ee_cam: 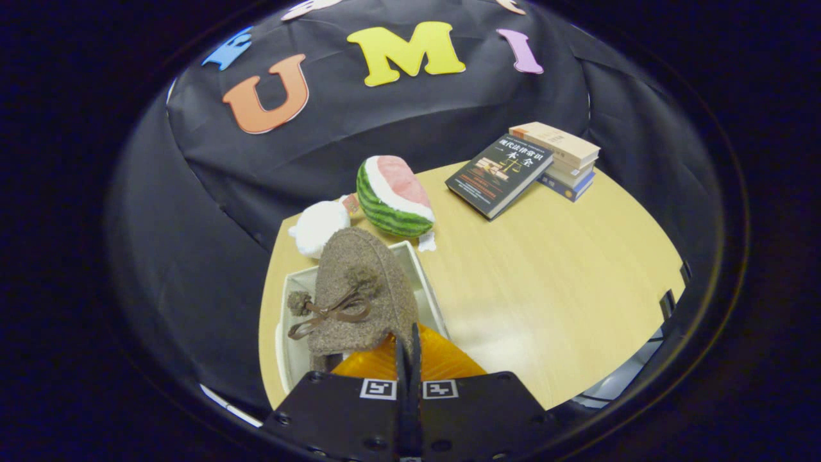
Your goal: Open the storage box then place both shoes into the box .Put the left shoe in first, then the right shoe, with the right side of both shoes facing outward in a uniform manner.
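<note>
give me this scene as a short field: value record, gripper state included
hand-held gripper: fingers closed together on the edge of the brown shoe
brown shoe: held over the open white storage box, bow lace facing the camera
white storage box: open, on the wooden table
wooden table: also holds a watermelon toy, a white plush, a stack of books

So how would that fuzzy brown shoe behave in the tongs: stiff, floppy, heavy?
The brown shoe, pinched at its edge by the closed tongs above the white box, looks like soft woolly fabric, so probably light and compliant. Held by one edge, it may sag or swing. The fuzzy surface likely resists slipping.
</note>
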A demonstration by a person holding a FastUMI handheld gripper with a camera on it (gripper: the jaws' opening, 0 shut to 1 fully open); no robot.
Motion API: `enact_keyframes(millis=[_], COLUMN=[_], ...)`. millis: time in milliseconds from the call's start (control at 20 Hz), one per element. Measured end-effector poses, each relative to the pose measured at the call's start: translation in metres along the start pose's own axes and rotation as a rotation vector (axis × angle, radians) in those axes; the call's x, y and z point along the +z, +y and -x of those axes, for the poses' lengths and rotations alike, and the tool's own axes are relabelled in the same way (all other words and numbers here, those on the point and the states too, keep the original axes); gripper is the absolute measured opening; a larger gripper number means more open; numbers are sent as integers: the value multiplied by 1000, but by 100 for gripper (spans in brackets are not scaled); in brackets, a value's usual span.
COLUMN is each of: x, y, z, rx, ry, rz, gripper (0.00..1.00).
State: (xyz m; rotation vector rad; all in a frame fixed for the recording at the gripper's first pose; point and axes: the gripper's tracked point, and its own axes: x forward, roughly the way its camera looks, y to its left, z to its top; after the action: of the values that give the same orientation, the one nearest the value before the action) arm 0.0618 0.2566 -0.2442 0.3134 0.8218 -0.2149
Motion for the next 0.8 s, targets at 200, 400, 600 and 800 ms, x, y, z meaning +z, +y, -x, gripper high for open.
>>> enact_keyframes(millis=[200, 400, 600, 800], x=[-13, -22, -24, -31], y=[-3, -3, -8, -4], z=[-20, -34, -47, -53], rx=[-73, -126, -191, -196], ry=[11, 21, -6, 8], rz=[64, 124, 225, 262], gripper=[0, 1, 2, 12])
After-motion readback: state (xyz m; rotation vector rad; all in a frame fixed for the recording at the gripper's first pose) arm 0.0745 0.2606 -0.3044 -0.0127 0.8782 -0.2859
